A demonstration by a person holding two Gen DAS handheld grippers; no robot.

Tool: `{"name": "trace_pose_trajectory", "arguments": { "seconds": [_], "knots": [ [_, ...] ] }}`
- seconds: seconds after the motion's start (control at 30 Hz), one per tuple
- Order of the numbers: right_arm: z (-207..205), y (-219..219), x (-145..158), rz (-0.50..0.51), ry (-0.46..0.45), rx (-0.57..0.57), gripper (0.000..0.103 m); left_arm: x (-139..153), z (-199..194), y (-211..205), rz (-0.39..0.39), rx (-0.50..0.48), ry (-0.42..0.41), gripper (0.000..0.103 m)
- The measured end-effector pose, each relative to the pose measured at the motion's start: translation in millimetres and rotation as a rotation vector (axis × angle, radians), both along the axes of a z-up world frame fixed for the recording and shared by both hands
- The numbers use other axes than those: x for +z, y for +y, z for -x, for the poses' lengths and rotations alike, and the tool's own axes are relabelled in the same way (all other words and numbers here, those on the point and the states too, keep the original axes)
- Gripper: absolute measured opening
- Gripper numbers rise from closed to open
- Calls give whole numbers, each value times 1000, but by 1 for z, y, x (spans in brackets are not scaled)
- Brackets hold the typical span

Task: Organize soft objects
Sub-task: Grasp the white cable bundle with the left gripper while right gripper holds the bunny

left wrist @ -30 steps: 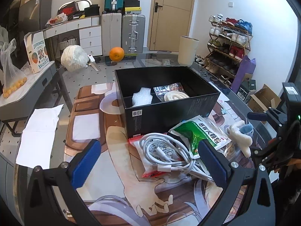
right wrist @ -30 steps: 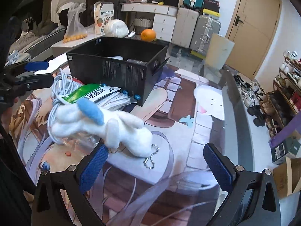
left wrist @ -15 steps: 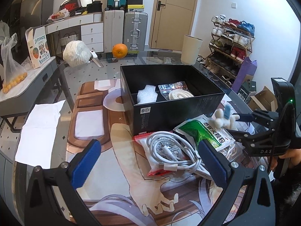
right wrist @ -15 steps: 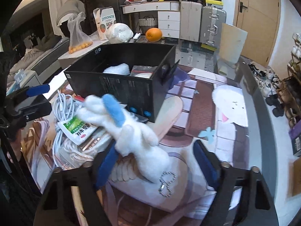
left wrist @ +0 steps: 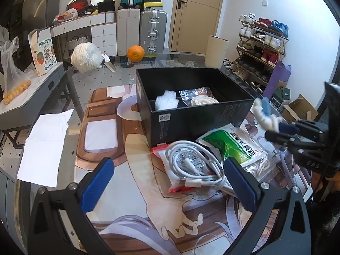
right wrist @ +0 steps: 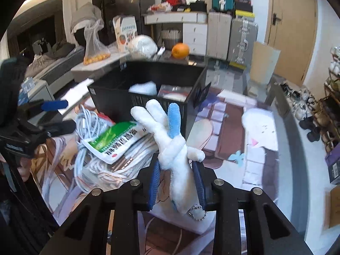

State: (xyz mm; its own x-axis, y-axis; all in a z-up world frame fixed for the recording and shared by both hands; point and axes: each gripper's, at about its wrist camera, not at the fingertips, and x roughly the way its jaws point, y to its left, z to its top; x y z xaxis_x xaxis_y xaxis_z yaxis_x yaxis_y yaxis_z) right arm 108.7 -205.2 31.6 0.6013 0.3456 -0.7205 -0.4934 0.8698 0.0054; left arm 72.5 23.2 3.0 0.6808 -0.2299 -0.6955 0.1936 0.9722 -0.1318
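Right gripper [right wrist: 177, 182] clamped on white plush toy [right wrist: 170, 140], held above counter beside black box [left wrist: 191, 97]. Left gripper [left wrist: 170, 182] apart, empty. Risk: limp plush slips free, or dangling chain [right wrist: 196, 212] snags box rim.

black box [right wrist: 148, 106]: blurred, near wall partly hidden by plush toy [right wrist: 170, 144] | cable bundle [left wrist: 191, 165]: right end behind gripper pad

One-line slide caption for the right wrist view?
Right gripper shut on a white plush toy with one blue ear, lifted before the black box, cables and green packet alongside.
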Motion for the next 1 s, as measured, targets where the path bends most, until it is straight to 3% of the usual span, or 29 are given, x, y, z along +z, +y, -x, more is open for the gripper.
{"name": "trace_pose_trajectory", "arguments": {
  "seconds": [0.2,0.33,0.47,0.83,1.0],
  "knots": [
    [14,-14,16,-112,-63,-83,30,-6,2,-18,6,-96,46,103],
    [15,-10,17,-98,-72,-85,30,-14,3,-31,-52,-135,73,103],
    [17,-7,17,-89,-74,-70,30,-22,-3,-25,-68,-96,121,103],
    [20,-4,17,-79,-83,-68,30,-32,8,-2,22,-56,180,103],
    [20,-3,18,-79,-89,-66,30,-29,9,-7,119,-80,195,103]
  ]
}}
